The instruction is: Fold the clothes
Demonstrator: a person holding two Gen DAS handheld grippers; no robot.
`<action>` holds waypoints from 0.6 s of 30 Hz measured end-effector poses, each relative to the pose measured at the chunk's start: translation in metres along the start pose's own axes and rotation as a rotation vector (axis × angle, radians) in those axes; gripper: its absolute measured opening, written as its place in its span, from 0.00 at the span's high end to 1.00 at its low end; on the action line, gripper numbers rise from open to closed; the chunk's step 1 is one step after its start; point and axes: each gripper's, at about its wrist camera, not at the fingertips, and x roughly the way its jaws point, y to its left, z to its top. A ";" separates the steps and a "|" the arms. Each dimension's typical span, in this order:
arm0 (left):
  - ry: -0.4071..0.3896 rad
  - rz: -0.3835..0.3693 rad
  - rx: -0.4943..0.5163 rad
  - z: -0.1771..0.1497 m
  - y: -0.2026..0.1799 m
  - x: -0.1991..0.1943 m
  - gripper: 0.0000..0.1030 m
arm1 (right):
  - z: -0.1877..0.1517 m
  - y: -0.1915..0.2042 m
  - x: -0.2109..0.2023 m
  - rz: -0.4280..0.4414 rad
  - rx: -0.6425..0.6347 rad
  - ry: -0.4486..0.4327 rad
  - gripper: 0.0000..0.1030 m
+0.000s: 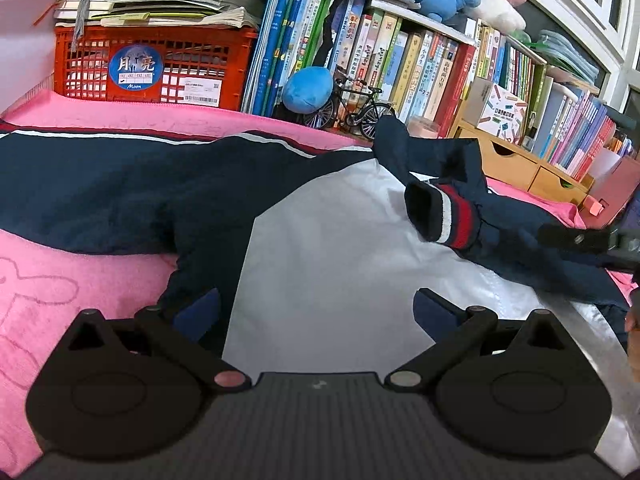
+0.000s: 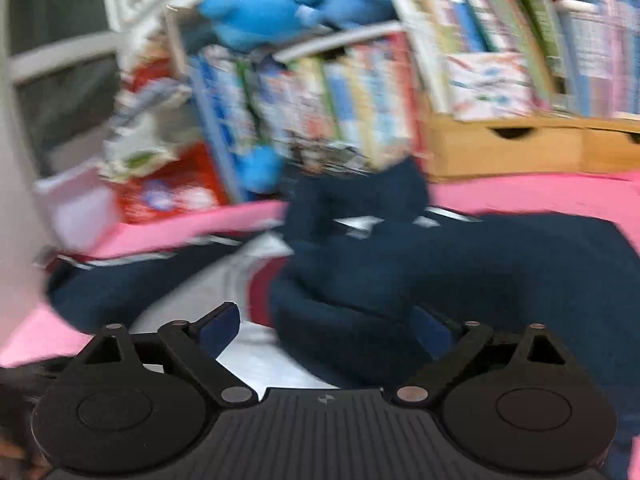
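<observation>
A navy and white jacket [image 1: 328, 240] lay spread across a pink blanket [image 1: 52, 280], its white panel facing up in the middle and its navy parts running off to the left and right. One sleeve was folded in over the white panel, and its striped cuff [image 1: 444, 216], banded in navy, white and red, stood raised just right of centre.

The left gripper [image 1: 316, 312] hovered low over the white panel with its jaws spread wide and nothing between them; the left pad sat over the navy edge of the jacket, the right pad over the white cloth.

The right gripper [image 2: 326, 326] appeared in a badly blurred view. Its jaws were also spread wide, with a bunched navy fold of the jacket lying between the pads; whether the pads touched it could not be told.

Behind the blanket stood a red crate [image 1: 156, 64] topped with stacked papers, a row of books [image 1: 420, 64], a blue plush toy [image 1: 308, 90], a small model bicycle [image 1: 356, 110] and wooden drawers [image 1: 520, 164].
</observation>
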 end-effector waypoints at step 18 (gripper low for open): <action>0.015 0.032 0.041 -0.003 -0.006 0.002 0.00 | -0.018 0.019 -0.025 -0.001 -0.117 0.036 0.29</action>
